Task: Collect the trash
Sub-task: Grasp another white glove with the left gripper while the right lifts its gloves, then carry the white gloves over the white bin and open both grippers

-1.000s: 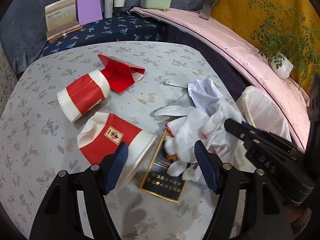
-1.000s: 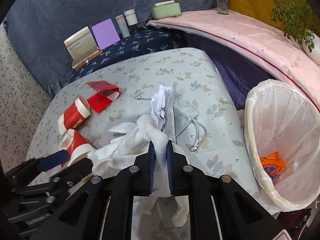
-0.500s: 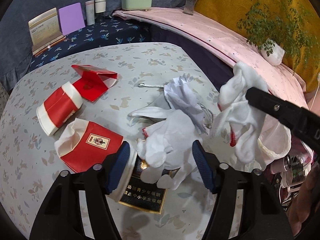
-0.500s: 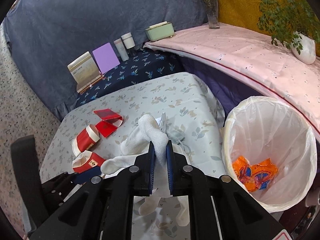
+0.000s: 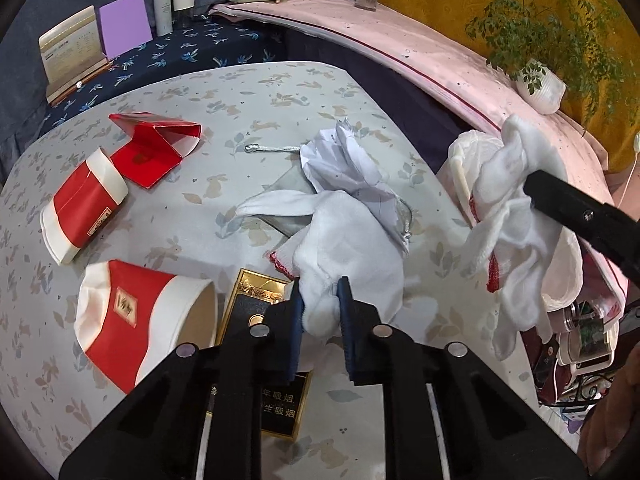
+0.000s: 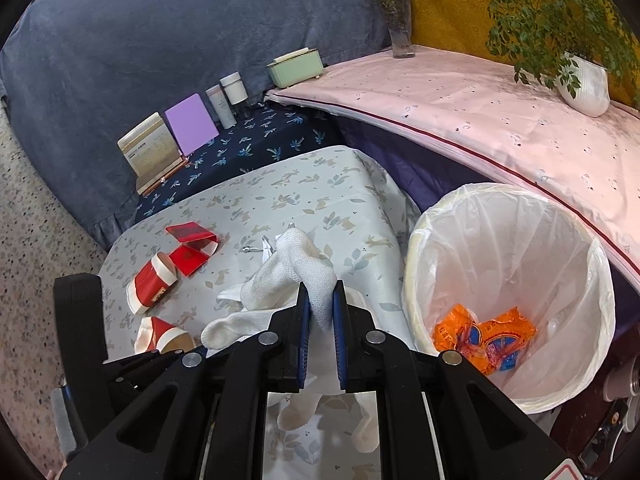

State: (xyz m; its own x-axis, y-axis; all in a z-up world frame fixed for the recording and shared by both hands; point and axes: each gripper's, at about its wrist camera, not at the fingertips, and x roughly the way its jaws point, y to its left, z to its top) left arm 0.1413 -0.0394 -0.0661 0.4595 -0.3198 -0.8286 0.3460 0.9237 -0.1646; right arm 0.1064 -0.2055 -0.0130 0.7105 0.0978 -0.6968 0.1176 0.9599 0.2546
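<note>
Two white knitted cotton gloves with red cuffs are in play, one per gripper. Through the left wrist camera I see my left gripper [image 5: 320,300] pinching a bunched fold of the white knitted glove on the table [image 5: 348,236], which lies on the floral tablecloth [image 5: 240,88] across a crumpled white paper [image 5: 344,164] and beside a black-and-gold cigarette pack [image 5: 256,300]. It looks light, limp and stretchy, so I judge a deep bite on a thick fold safer than a fingertip. The second glove [image 5: 516,216] dangles at right.

Through the right wrist camera, my right gripper [image 6: 319,308] is clamped on that hanging white glove [image 6: 296,276], held above the table edge, beside the white-lined waste bin [image 6: 416,248] and not yet over it. Orange snack wrappers [image 6: 484,336] lie inside. The glove's floppy fingers may snag the rim, I reckon, so I'd carry it high.
</note>
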